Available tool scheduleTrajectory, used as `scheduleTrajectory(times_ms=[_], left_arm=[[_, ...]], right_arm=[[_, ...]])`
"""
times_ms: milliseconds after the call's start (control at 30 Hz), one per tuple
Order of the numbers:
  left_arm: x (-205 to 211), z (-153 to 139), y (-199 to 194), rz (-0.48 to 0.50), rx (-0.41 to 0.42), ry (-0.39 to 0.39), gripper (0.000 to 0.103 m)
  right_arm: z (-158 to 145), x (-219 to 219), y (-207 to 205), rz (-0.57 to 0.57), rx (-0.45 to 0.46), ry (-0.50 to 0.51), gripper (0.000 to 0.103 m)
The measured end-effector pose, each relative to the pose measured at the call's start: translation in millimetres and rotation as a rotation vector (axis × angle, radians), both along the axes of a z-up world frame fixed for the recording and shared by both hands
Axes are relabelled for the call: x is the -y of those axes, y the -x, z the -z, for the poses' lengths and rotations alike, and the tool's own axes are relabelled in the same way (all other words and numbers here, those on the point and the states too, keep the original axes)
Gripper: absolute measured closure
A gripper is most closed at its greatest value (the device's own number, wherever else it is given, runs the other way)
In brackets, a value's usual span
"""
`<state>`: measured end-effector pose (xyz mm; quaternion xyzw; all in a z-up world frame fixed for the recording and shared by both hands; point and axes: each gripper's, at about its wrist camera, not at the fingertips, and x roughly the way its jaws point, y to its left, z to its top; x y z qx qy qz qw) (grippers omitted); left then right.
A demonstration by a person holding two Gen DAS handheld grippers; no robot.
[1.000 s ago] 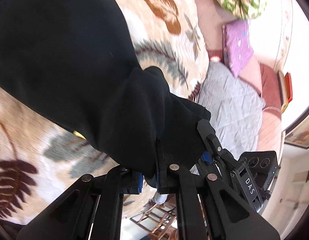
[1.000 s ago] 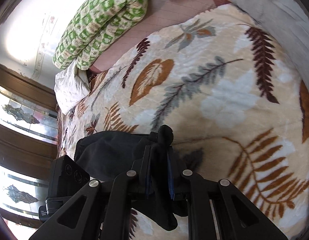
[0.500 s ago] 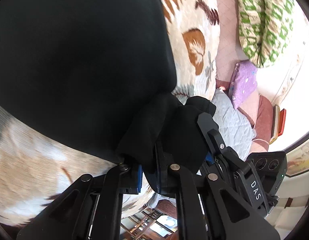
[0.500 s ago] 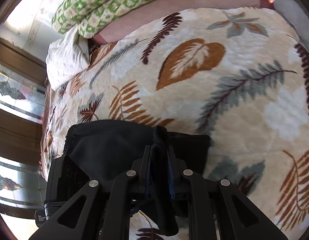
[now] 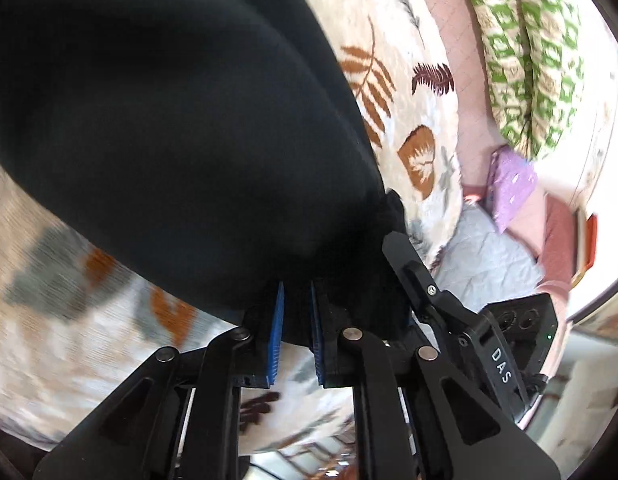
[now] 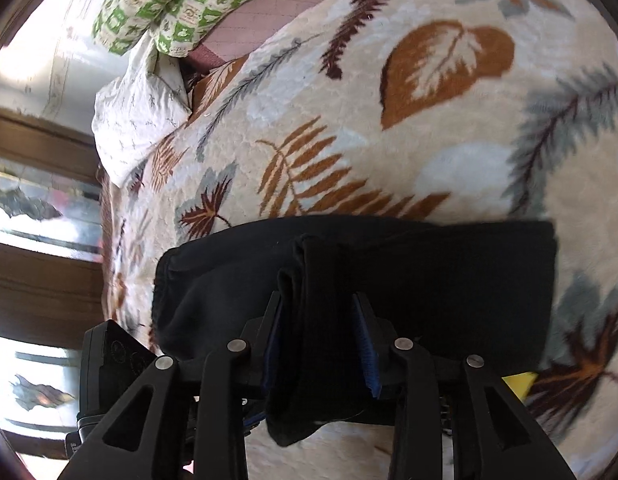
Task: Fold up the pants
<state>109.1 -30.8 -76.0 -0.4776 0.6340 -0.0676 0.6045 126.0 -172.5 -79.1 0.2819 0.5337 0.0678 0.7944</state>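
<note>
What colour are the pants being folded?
Plain black pants, clearest in the right wrist view.

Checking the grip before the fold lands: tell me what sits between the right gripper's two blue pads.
In the right wrist view, a bunched fold of the black pants fills the gap of the right gripper; nothing else lies between its pads.

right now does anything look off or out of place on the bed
One small thing: a yellow object pokes out from under the black pants at their lower right edge on the leaf-print blanket; what it is cannot be told. Otherwise nothing stands out.
</note>
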Motion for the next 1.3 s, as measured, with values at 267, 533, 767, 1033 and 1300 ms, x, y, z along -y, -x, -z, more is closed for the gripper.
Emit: scheduleTrajectory(times_ms=[267, 533, 767, 1033, 1300], left_arm=[[2.5, -29.2, -31.2, 0.235, 0.082, -0.109, 0.093], [43.0, -69.5, -73.0, 0.51, 0.15, -0.276, 0.08], [73.2, -73.1, -90.6, 0.724, 0.143, -0.407, 0.08], [66.3, -53.6, -108.7, 0.735, 0.13, -0.44, 0.08], [64.9, -28.9, -117.0, 0.68, 0.069, -0.229, 0.078]], right_arm=[[-35.1, 0.6, 50.7, 0.081, 0.206, -0.097, 0.061], [10.5, 45.5, 136.4, 0.335, 0.263, -0.393, 0.044], [58.3, 28.2, 111.7, 0.434, 0.228, -0.669, 0.044], [83.9, 15.9, 102.1, 0.566, 0.184, -0.779, 0.044], [97.0, 15.4, 91.1, 0.596, 0.217, -0.894, 0.045]])
